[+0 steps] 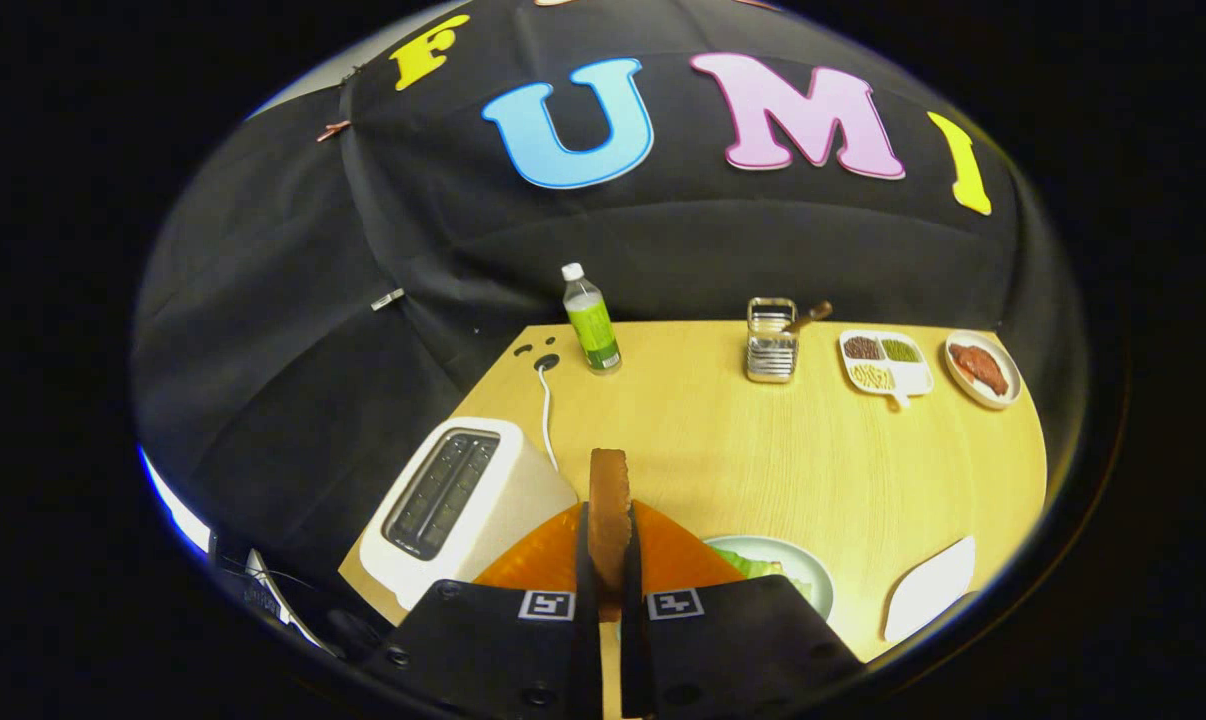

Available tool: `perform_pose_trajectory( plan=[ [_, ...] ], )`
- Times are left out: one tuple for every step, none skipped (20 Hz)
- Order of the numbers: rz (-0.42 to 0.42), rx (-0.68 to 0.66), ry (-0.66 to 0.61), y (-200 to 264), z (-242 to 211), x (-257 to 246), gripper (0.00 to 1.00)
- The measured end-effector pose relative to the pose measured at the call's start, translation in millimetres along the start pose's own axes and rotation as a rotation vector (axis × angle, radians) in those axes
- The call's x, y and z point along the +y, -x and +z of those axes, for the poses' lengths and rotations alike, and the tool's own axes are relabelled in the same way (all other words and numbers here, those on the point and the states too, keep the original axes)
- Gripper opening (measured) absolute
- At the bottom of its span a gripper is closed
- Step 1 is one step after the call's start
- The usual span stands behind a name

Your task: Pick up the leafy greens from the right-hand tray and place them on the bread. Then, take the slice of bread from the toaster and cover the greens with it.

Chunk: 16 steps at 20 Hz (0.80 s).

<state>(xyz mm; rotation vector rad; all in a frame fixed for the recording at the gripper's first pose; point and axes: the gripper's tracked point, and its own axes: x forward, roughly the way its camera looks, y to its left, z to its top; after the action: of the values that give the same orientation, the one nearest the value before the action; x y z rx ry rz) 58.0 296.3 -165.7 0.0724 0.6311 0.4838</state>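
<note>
gripper [609, 560]: both fingers clamped on the bread slice [609, 500], one flat against each face
bread slice: brown, rough toasted crust, thin slab seen edge-on; held upright, long axis running up and away from the fingers, rounded top edge pointing toward the far side of the table
bread position: between the fingertips, sticking out well past them, just right of the toaster [463, 505], above and left of the plate
toaster: white, boxy with rounded corners, smooth matte shell; two dark long slots on top; sits at the near left corner of the table
cord [544, 415]: white, runs from behind the toaster to a dark socket in the tabletop
plate [808, 575]: pale green, round, glossy; just ahead of the right finger, partly hidden by it
leafy greens [748, 565]: light green, crinkled, lying on the plate; what is under them I can't tell
tray [928, 590]: white, flat, rounded corners, right of the plate
table [763, 450]: light wood grain, smooth
far side: green-labelled plastic bottle [590, 320], metal wire rack [771, 342], white divided dish [885, 365] with three fillings, round plate of red meat [981, 368]
</note>
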Motion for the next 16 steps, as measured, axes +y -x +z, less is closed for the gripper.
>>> perform_pose_trajectory(
  plan=[
    [0.006,0.012,-0.019,0.9,-8.5,-7.6,0.12],
    [0.012,0.027,-0.044,-1.3,-16.8,-12.9,0.12],
    [0.01,0.038,-0.073,-2.9,-25.3,-19.8,0.12],
    [0.007,0.041,-0.097,-5.7,-30.3,-25.2,0.12],
    [0.002,0.044,-0.113,-7.9,-36.0,-32.7,0.12],
    [-0.003,0.053,-0.126,-11.2,-42.3,-39.0,0.11],
    [-0.007,0.063,-0.139,-14.5,-49.6,-44.6,0.12],
    [-0.012,0.072,-0.151,-17.2,-55.0,-50.4,0.11],
    [-0.014,0.076,-0.168,-17.2,-58.4,-54.9,0.11],
    [-0.019,0.079,-0.183,-19.7,-62.1,-59.8,0.11],
    [-0.024,0.083,-0.195,-21.0,-65.9,-64.6,0.12],
    [-0.033,0.078,-0.201,-21.9,-67.3,-70.9,0.11],
    [-0.039,0.08,-0.204,-22.3,-69.9,-77.8,0.11],
    [-0.046,0.083,-0.205,-23.2,-73.9,-84.7,0.11],
    [-0.055,0.089,-0.208,-24.3,-78.1,-91.7,0.11],
    [-0.062,0.094,-0.216,-24.3,-82.2,-98.0,0.11]
  ],
)
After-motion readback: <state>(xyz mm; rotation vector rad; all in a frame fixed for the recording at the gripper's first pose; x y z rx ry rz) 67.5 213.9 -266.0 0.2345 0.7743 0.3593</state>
